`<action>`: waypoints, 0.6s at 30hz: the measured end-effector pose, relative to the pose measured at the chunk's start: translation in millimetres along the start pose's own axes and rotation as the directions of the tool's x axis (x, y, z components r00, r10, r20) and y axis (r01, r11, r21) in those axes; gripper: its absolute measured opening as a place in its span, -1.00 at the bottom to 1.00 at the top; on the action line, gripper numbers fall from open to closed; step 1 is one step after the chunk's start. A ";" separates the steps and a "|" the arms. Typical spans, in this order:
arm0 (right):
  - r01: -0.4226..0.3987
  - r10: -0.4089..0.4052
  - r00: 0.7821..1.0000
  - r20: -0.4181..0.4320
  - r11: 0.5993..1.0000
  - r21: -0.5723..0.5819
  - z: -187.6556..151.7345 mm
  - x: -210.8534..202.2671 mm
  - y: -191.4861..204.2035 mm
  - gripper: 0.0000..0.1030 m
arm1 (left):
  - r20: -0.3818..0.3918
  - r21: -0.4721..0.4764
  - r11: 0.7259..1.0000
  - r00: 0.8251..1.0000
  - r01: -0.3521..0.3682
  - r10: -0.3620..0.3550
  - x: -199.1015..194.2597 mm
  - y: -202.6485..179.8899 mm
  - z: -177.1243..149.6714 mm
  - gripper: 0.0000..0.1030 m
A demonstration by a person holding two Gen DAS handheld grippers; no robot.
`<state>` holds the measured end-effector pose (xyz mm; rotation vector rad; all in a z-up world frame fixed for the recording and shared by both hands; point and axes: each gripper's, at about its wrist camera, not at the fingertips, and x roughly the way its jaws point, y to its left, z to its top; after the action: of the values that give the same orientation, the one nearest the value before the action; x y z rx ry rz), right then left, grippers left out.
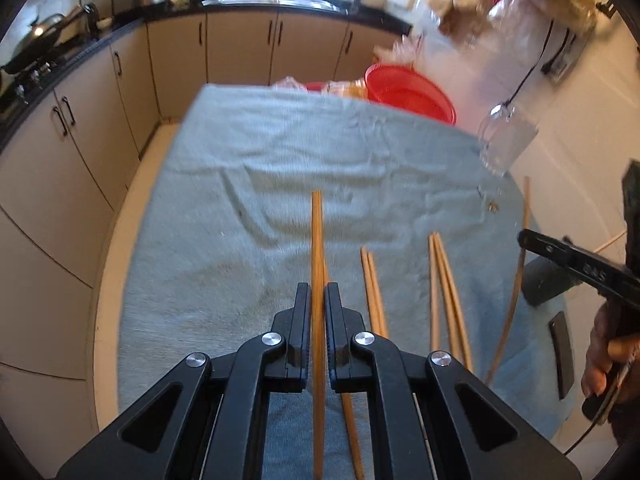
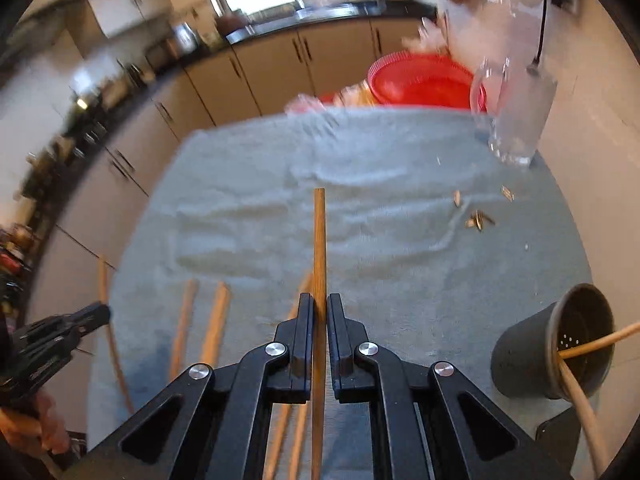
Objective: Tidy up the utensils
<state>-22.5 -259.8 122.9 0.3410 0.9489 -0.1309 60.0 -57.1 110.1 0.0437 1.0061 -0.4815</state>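
You are in the pick-up-and-stow step, as far as I can judge: each tool already carries a chopstick and neither stick is in the holder yet. Your left gripper has its fingers narrowed onto a wooden chopstick that runs straight out ahead of them over the grey-blue towel covering the surface. Your right gripper is clamped the same way on its own chopstick.

More loose chopsticks lie on the towel just to the right of the left tool, roughly parallel. The dark holder cup lies tipped on its side near the right edge of the surface, mouth towards the right camera, with pale sticks poking out of it.

The next move likely calls for lining a held stick up with that mouth and sliding it in tip first; since the cup is lying down it may roll or shove away when nudged, so go in gently, or steady it with the other tool.

Hard to read: the rear ends of both held sticks disappear under the tool bodies, so how far back each is gripped is unknown. The clear glass mug at the far right corner is smeared by blur, as is the red basin beyond the surface. The small scraps on the towel are too small to identify
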 end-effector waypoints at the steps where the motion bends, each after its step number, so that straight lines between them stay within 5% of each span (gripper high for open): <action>1: -0.021 0.021 0.999 0.033 1.000 0.005 -2.5 -11.6 -0.8 -0.87 | 0.016 -0.003 1.000 1.000 -0.004 0.004 -6.8 -1.3 0.2 -0.88; 18: -0.141 0.141 0.969 0.203 0.990 -0.017 -29.5 -97.3 -7.7 -0.87 | 0.143 -0.028 0.998 0.988 -0.048 0.051 -80.4 -31.5 -17.9 -0.88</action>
<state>-103.7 -260.7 184.5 0.3844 0.7197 -0.0332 -2.6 -51.1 172.0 0.0116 0.8671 -0.4210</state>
